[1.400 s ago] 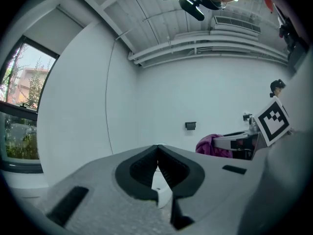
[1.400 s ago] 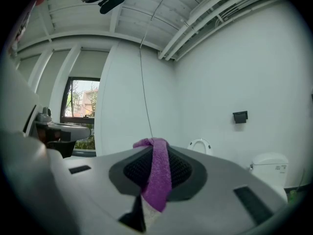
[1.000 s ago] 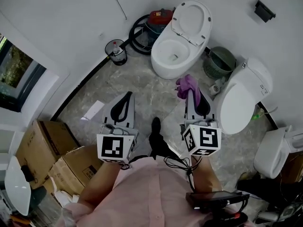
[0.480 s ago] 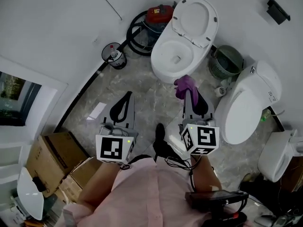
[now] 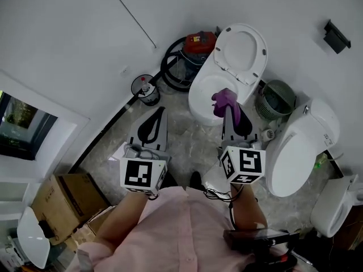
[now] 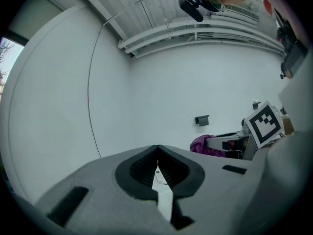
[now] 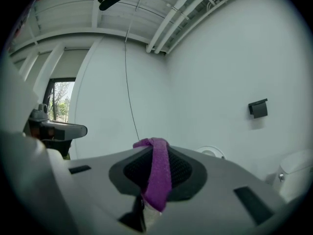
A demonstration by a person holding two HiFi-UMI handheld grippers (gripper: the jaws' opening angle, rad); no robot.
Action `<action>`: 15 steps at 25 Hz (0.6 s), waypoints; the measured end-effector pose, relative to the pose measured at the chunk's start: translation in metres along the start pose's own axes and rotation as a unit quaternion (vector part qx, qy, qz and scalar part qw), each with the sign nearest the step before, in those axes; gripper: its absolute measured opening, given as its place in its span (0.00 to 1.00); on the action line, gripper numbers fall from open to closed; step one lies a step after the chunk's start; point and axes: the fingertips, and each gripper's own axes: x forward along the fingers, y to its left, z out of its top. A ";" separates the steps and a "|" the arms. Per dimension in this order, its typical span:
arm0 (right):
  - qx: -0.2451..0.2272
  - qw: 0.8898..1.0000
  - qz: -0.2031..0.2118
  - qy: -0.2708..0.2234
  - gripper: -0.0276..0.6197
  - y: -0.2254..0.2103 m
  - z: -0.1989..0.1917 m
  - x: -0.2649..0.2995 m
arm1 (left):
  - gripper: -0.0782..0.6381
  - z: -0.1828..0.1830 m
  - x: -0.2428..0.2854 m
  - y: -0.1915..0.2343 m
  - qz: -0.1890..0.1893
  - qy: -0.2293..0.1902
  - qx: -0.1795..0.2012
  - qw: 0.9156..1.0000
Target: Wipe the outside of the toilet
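A white toilet (image 5: 201,98) with its lid (image 5: 245,49) raised stands against the far wall in the head view. My right gripper (image 5: 228,107) is shut on a purple cloth (image 5: 224,100), which hangs over the toilet's near rim. The same purple cloth (image 7: 157,173) drapes between the jaws in the right gripper view. My left gripper (image 5: 160,113) is shut with nothing in it, left of the toilet above the floor. From the left gripper view, its jaws (image 6: 157,153) point at the white wall.
A red vacuum with a black hose (image 5: 191,47) sits behind the toilet. A small black bin (image 5: 147,89) stands by the wall. A green basket (image 5: 278,100) and a second white toilet (image 5: 300,146) are at the right. Cardboard boxes (image 5: 62,200) lie at the lower left.
Both grippers have moved forward toward the toilet. The purple cloth now hangs over the toilet's near rim instead of above the floor in front of it.
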 end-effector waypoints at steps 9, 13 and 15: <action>-0.022 1.000 -0.012 0.000 0.14 0.023 0.002 0.050 | 0.12 -0.016 0.032 0.051 -0.013 -0.016 -0.014 1.000; -0.025 0.999 -0.026 0.010 0.14 0.031 0.001 0.082 | 0.12 -0.033 0.055 0.083 -0.027 0.003 -0.033 0.999; -0.026 0.999 -0.035 0.013 0.14 0.036 0.001 0.102 | 0.12 -0.040 0.067 0.101 -0.038 0.008 -0.042 0.998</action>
